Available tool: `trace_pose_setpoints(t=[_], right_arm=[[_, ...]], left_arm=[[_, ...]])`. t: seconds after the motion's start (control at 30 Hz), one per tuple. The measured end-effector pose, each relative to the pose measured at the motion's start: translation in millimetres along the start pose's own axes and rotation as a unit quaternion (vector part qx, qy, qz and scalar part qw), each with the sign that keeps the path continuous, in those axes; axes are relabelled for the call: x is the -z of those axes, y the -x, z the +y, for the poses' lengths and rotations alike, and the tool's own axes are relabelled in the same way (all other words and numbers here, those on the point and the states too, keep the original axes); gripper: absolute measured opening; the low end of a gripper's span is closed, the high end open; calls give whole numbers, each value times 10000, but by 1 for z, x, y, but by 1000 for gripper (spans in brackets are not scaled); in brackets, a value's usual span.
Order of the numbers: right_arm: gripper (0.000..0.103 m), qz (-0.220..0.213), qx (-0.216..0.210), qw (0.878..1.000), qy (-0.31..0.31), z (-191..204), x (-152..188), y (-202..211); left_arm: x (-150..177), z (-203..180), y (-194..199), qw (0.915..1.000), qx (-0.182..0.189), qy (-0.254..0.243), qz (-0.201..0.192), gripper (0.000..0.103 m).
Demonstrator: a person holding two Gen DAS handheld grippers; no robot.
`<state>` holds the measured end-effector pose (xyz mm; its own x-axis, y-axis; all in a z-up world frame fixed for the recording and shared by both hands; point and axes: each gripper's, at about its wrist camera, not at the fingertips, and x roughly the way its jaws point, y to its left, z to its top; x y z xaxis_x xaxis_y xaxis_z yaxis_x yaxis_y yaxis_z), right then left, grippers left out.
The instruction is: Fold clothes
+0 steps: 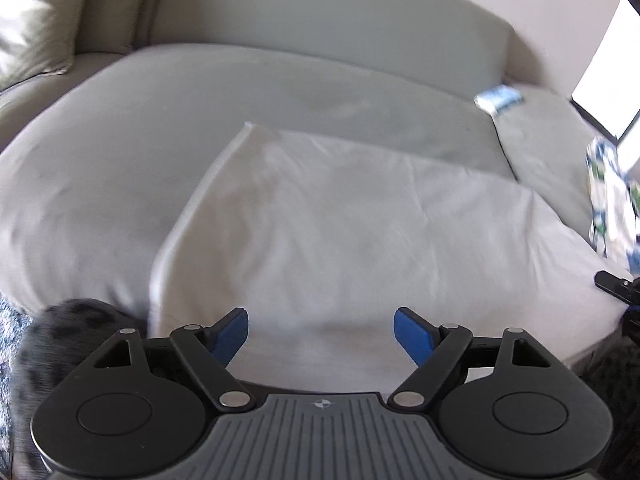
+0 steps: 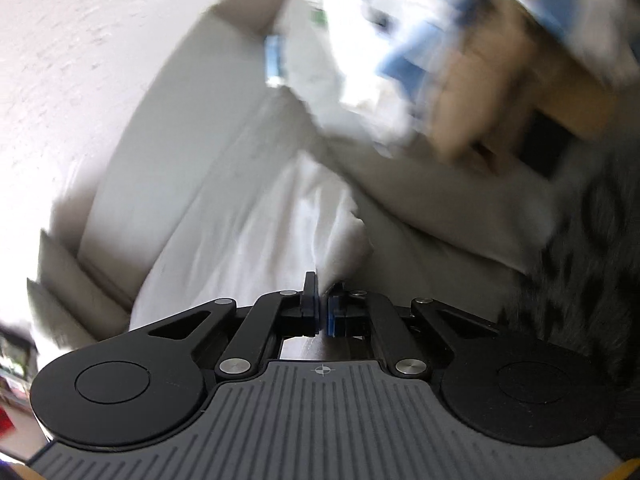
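Note:
A white garment (image 1: 340,220) lies folded flat on a grey sofa cushion (image 1: 120,160), its left edge a straight fold. My left gripper (image 1: 321,332) is open and empty just above the garment's near edge. My right gripper (image 2: 322,308) is shut on a bunched corner of the white garment (image 2: 280,232), which stretches away from the fingers. The right wrist view is blurred. A person's hand (image 2: 492,104) with a blue and white patterned sleeve shows at the upper right there.
The sofa backrest (image 1: 320,28) and a cushion (image 1: 36,28) stand behind. A blue and white patterned cloth (image 1: 500,98) lies at the far right of the seat. A dark speckled rug (image 1: 48,360) covers the floor at lower left.

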<state>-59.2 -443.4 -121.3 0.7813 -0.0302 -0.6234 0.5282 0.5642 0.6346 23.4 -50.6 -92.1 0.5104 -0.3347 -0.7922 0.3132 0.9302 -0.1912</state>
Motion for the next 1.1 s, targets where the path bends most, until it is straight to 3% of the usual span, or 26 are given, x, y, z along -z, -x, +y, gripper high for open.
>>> trace_pose_setpoints(t=[0.2, 0.33, 0.57, 0.7, 0.73, 0.77, 0.97, 1.03, 1.1], right_arm=[[4, 104, 39, 9930, 1176, 69, 12, -11], [4, 361, -171, 9800, 1947, 122, 40, -35], [4, 1327, -560, 9382, 3146, 184, 120, -72], [4, 1603, -412, 9030, 3964, 200, 162, -87], [4, 1636, -358, 8998, 4028, 201, 165, -90], [4, 1690, -315, 9005, 3995, 201, 166, -94], [4, 1364, -733, 9356, 3172, 208, 138, -71], [4, 1203, -939, 9424, 2976, 215, 128, -60], [4, 1171, -1051, 9407, 3006, 224, 128, -56]], left_arm=[[-10, 45, 29, 9971, -100, 660, -362, 80], [-12, 77, 43, 9916, -308, 1107, -589, 80], [-8, 115, 52, 9841, -564, 1570, -606, 80], [-8, 125, 57, 9809, -595, 1732, -649, 80], [-9, 125, 58, 9807, -591, 1743, -663, 80], [-9, 126, 58, 9805, -586, 1752, -676, 80], [-10, 132, 59, 9792, -504, 1842, -689, 80], [-11, 135, 58, 9784, -513, 1874, -707, 80], [-12, 137, 59, 9778, -520, 1894, -724, 80]])
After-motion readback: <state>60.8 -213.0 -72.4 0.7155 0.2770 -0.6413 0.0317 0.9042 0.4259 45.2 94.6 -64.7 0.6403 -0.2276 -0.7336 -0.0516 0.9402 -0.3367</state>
